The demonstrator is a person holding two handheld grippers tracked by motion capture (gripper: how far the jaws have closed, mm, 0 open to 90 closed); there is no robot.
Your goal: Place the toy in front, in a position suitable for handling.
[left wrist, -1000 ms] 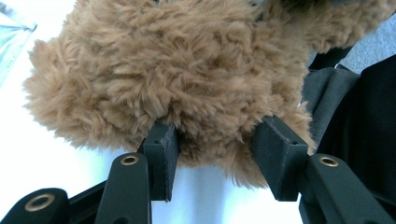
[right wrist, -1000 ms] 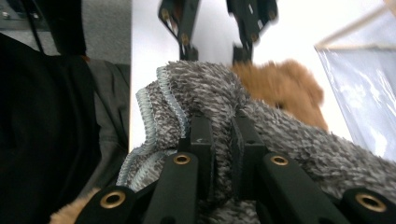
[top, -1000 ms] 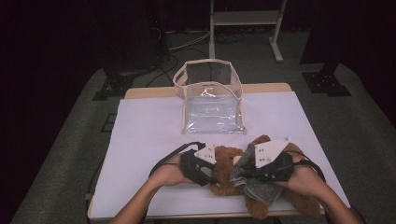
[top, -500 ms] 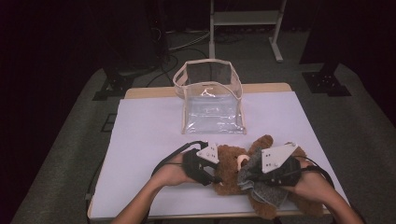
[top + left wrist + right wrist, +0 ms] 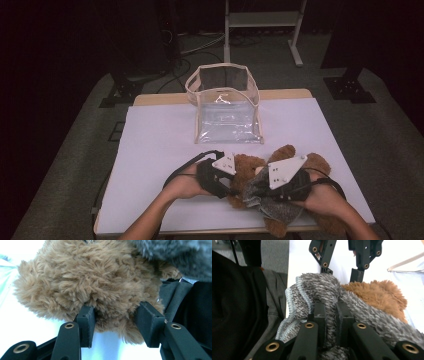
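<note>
A brown plush teddy bear [image 5: 250,165] lies near the table's front edge, with a grey fuzzy cloth [image 5: 277,210] partly over its body. My left gripper [image 5: 234,186] comes in from the left. In the left gripper view its pads [image 5: 86,320] press into the bear's fur [image 5: 107,277] from both sides. My right gripper [image 5: 256,189] comes in from the right. In the right gripper view the right gripper [image 5: 330,315] pinches a fold of the grey cloth [image 5: 319,287] with its jaws nearly together. The bear [image 5: 377,295] lies just behind the cloth, and the left gripper [image 5: 342,272] is beyond it.
A clear plastic bag [image 5: 227,107] with a beige rim stands open at the back middle of the white table [image 5: 160,150]. The person's dark clothing [image 5: 237,302] is close to the front edge. A metal stand [image 5: 260,20] is on the floor behind the table.
My right gripper has shifted slightly left and toward the front edge with the grey cloth in it. The left gripper has held still on the bear.
</note>
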